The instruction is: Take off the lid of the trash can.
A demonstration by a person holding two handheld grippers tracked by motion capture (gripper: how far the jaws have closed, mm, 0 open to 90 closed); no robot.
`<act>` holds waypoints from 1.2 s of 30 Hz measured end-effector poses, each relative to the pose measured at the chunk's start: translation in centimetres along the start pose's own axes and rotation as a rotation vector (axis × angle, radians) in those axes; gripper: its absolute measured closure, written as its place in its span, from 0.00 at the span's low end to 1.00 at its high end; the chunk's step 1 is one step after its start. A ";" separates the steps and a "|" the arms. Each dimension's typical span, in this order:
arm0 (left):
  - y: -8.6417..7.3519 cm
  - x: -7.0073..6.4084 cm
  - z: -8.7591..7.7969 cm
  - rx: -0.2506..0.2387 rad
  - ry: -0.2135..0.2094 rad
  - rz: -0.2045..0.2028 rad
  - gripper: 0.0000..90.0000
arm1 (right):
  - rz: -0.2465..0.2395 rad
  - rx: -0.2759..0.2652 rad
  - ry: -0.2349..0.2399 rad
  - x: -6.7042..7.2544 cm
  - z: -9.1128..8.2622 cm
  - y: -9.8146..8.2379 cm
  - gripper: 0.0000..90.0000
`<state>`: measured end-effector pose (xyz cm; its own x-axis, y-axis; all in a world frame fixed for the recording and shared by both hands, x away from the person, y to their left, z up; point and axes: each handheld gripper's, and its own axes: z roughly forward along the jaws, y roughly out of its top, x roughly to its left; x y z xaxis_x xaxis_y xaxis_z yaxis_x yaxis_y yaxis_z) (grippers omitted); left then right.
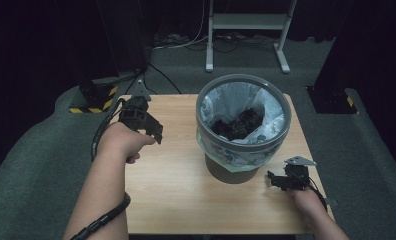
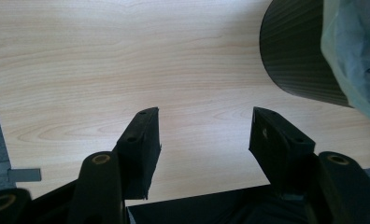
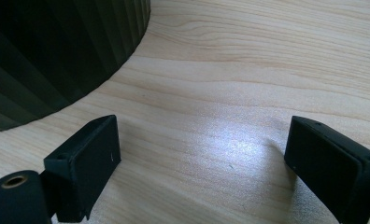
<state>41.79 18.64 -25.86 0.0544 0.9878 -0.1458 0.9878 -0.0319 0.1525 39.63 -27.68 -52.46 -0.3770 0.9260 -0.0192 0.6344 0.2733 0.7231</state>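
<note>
Left tongs point(image 1: 153, 131) and right tongs point(image 1: 275, 180) both released, empty — flanking lined bin point(image 1: 243, 150) on table point(image 1: 176, 190).

Upright lined grey bin point(image 1: 243, 131), mid-table

Bin point(image 2: 295, 51) cut off by frame edge; dark contents point(image 1: 238, 125) too small to ID.

I see my left gripper point(image 1: 153, 131) and right gripper point(image 1: 276, 181) are matte black, with blocky jaws and brass-ringed screw holes; a ribbed black cable loops round my bare left forearm, and a grey three-cornered plate point(image 1: 300, 161) tops the right one
</note>
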 end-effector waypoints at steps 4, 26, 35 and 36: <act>0.4 -0.7 -1.1 -0.023 -0.005 0.000 0.48 | 0.001 0.000 -0.001 0.0 0.0 0.0 0.11; 2.4 -6.3 -3.3 -0.091 -0.054 0.086 0.49 | 0.005 0.002 0.000 0.1 0.0 0.0 0.11; 3.2 -8.7 -4.2 -0.109 -0.050 0.110 0.50 | 0.005 0.001 -0.001 0.1 0.0 0.0 0.11; 3.2 -8.7 -4.2 -0.109 -0.050 0.110 0.50 | 0.006 0.001 -0.001 0.1 0.0 0.0 0.11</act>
<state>43.91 10.58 -20.01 0.1718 0.9702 -0.1707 0.9539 -0.1206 0.2749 39.60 -27.61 -52.45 -0.3725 0.9279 -0.0158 0.6374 0.2682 0.7224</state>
